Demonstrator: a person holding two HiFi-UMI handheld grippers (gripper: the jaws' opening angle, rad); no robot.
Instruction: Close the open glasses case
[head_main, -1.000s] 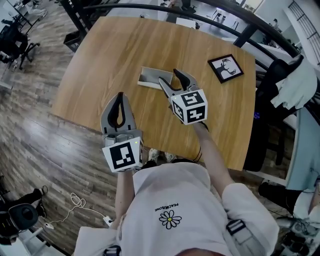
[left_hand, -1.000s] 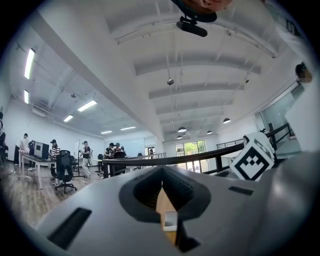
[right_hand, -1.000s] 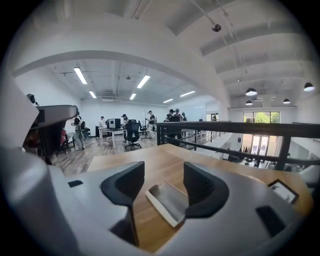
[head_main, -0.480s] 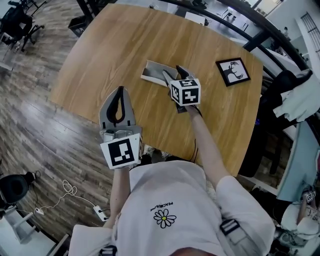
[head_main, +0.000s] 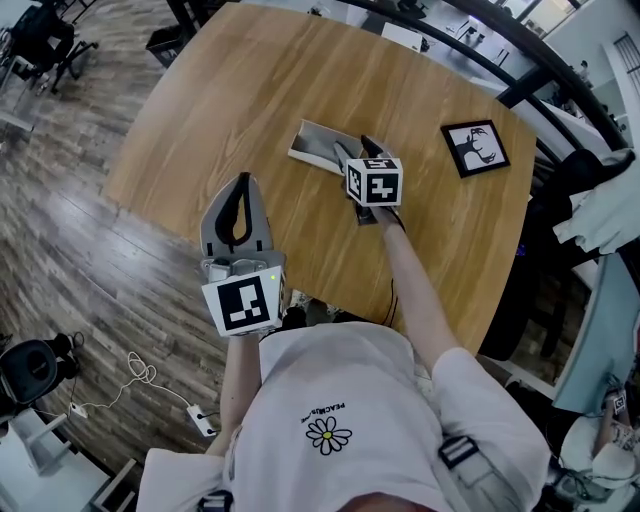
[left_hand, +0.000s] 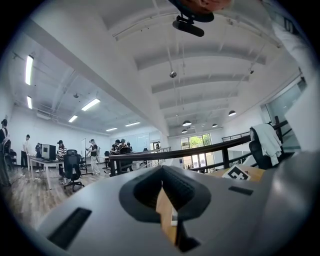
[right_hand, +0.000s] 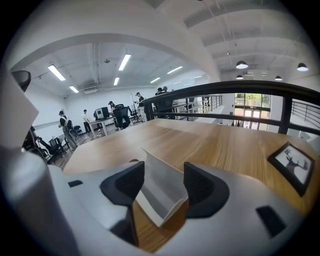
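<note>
Wooden table here, and the grey glasses case lies open near its middle. Our right gripper has its jaws spread wide, one on each side of the case's near end, though we can't tell if either one actually touches it. Our left gripper hangs back by the table's near edge, well apart from the case, jaws pinched together on nothing. A framed deer picture sits off to the right.
</note>
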